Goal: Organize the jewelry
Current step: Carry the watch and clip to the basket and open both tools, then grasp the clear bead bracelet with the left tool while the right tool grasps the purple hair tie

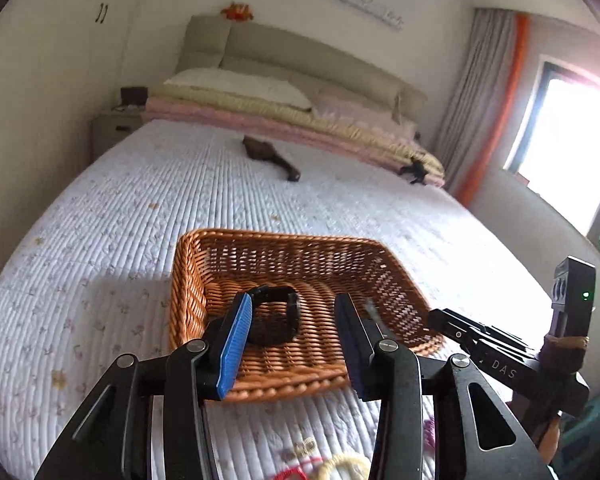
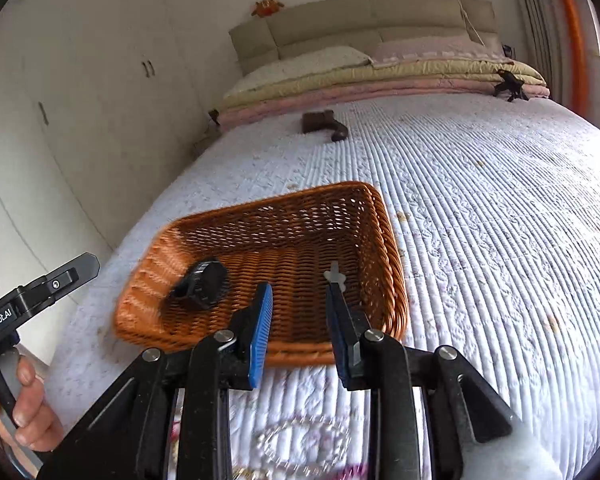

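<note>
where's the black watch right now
The black watch lies inside the wicker basket on the bed, near its left wall in the right wrist view.

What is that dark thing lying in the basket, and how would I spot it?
On the white quilted bed sits a shallow brown wicker basket. In it lies a black wristwatch, strap looped. It is dark and chunky, unlike the small pale clip nearby.

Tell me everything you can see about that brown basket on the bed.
The wicker basket is a shallow, rectangular tray woven from orange-brown cane, with rounded corners, a braided rim and low walls that let light through. It sits flat on the white quilted bedspread. Inside lies a black wristwatch, near one side, and a small pale clip-like piece near the other. Neither gripper touches the basket.
</note>
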Motion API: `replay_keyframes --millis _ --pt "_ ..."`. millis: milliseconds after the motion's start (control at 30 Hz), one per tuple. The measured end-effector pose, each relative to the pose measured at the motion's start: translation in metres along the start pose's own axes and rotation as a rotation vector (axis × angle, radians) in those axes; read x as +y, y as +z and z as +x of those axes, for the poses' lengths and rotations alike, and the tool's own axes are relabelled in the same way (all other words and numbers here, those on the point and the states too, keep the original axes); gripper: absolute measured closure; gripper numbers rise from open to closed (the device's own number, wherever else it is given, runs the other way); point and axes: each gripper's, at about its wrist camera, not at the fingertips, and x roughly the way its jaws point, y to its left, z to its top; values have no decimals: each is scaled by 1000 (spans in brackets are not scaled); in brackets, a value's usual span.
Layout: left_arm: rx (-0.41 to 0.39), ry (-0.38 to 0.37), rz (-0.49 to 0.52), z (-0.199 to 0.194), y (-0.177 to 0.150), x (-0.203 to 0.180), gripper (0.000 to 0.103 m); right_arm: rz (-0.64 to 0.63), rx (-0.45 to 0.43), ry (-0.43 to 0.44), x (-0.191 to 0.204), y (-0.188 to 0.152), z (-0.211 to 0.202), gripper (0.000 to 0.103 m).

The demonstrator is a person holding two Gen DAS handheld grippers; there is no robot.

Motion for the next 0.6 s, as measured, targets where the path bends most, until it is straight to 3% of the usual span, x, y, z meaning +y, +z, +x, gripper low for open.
replay_keyframes --millis 100,167,200,500,600 --pt "-56 -34 32 -46 -13 -8 59 -42 -72 -6 7 -15 -41 68" --pt "-79 -40 49 -70 -22 -11 58 -73 -119 -23 13 -24 -65 55" --pt "-89 -43 53 -83 -28 -12 58 -84 -142 -27 15 -29 -77 54" --pt "-133 -31 59 -144 -78 -13 58 -143 -314 -67 21 -69 -157 54" --pt "-116 -37 40 -144 -97 -6 58 -155 -292 -96 14 -81 -150 54"
